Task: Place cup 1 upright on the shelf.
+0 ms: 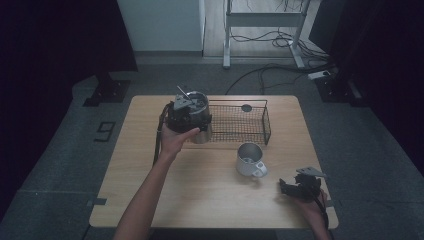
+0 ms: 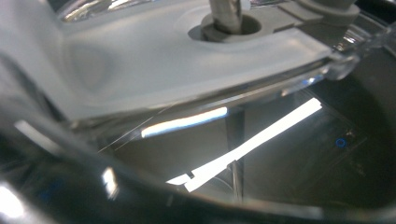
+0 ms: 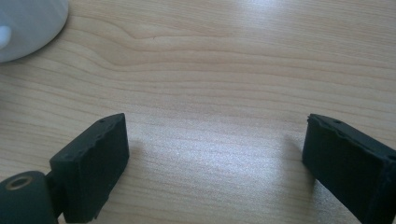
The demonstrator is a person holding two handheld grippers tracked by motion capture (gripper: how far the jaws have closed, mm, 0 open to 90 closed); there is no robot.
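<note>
wooden bench (image 1: 210,195) under dim light, left gripper (image 1: 186,114) up at a steel cup (image 1: 201,120).

the steel cup stands at the back of the bench, touching the left end of a wire basket (image 1: 240,120); the left gripper sits on the cup's near side at its rim, and its own view looks close onto shiny metal and a pale lid, so whether its fingers are clamped i cannot tell. right gripper (image 1: 300,187) rests low near the bench's right front corner, fingers (image 3: 93,163) apart over bare wood, holding nothing; a white mug (image 1: 249,160) stands nearby.
</note>
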